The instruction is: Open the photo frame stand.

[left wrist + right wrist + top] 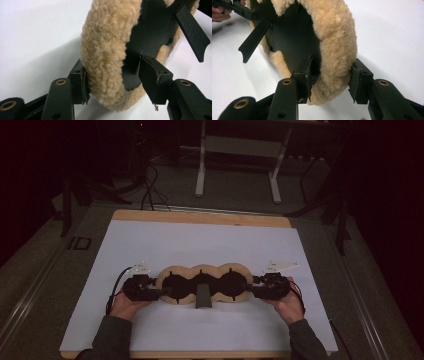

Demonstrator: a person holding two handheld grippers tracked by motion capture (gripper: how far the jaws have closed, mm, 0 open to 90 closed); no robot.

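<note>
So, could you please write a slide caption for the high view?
Two hand-held grippers, left gripper and right gripper, bracket the ends of a tan fleece pad on a white table.

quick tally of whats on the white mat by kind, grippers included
fleece pad, tan with three lobes: 1
black strap on the pad: 1
left gripper: 1
right gripper: 1
total: 4

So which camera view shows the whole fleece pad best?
The high view: the fleece pad lies there whole, three lobes between both grippers. The left gripper view gives a close look at one fleecy end, and the right gripper view at the other end.
</note>
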